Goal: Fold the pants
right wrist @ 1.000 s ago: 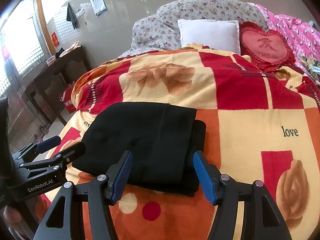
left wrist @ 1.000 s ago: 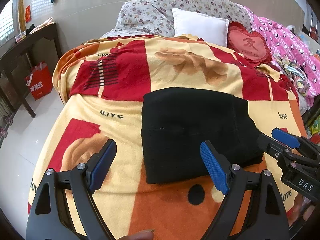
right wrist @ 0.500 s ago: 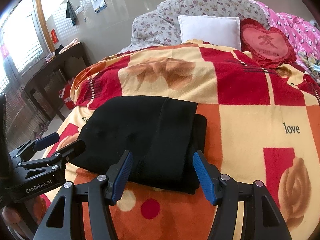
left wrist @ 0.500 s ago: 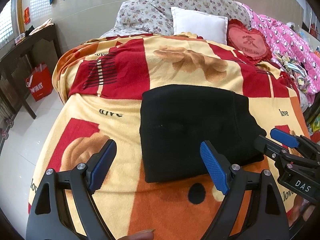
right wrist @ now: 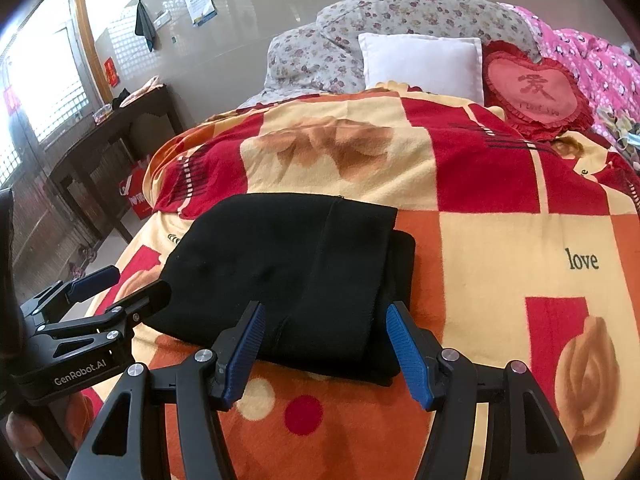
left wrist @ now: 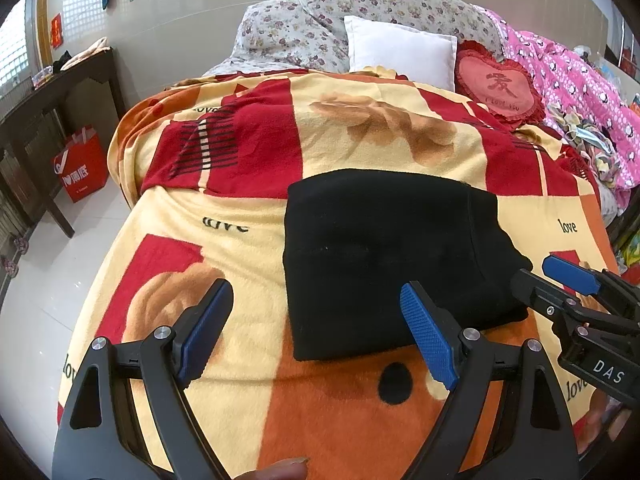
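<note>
The black pants [left wrist: 384, 256] [right wrist: 296, 272] lie folded into a compact rectangle on the patterned blanket [left wrist: 360, 408] [right wrist: 500, 248]. My left gripper [left wrist: 316, 332] hovers open just short of the bundle's near left corner, with nothing between its blue pads. My right gripper [right wrist: 324, 352] is open too, its fingers held above the bundle's near edge without touching it. Each gripper shows in the other's view: the right one [left wrist: 556, 276] at the pants' right edge, the left one [right wrist: 108, 284] at their left edge.
Floral pillows [left wrist: 360, 20], a white pillow [left wrist: 400, 52] and a red heart cushion [left wrist: 496, 84] lie at the head of the bed. A pink quilt [left wrist: 576, 92] runs along the right side. A dark wooden table [left wrist: 48, 112] and a red bag [left wrist: 82, 168] stand on the floor at left.
</note>
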